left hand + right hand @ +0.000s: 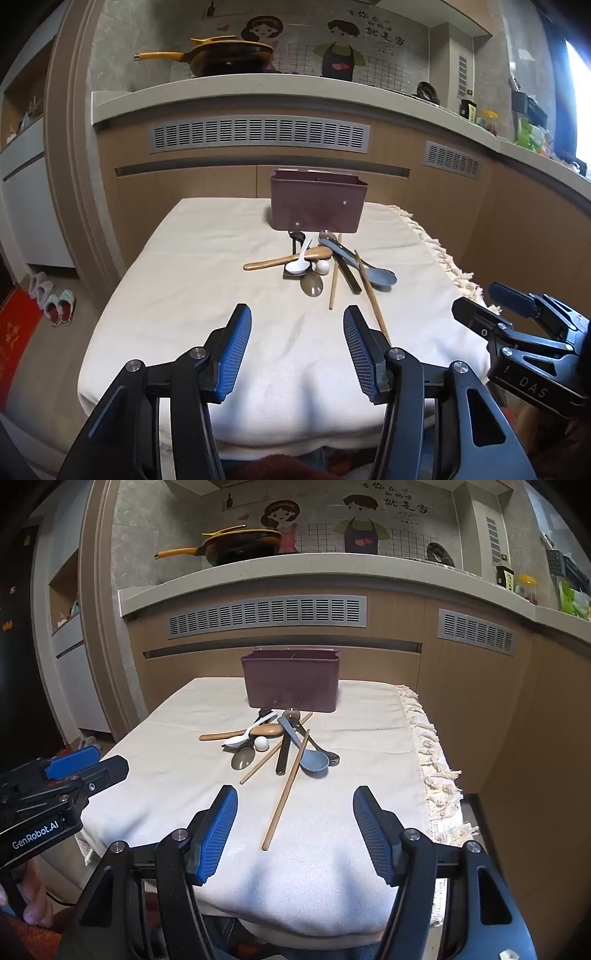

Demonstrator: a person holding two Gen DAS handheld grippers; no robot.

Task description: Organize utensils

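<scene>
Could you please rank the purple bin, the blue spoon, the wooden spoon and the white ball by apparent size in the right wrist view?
1. Purple bin
2. Blue spoon and wooden spoon: similar, unranked
3. White ball

Your left gripper [297, 325] is held low and level, its blue-padded fingers [236, 347] spread wide with nothing between them. Your right gripper [295, 805] sits just beside it at about the same height, jaws equally wide and empty. Your left hand [31, 901] wraps the handle below its gripper.
</scene>
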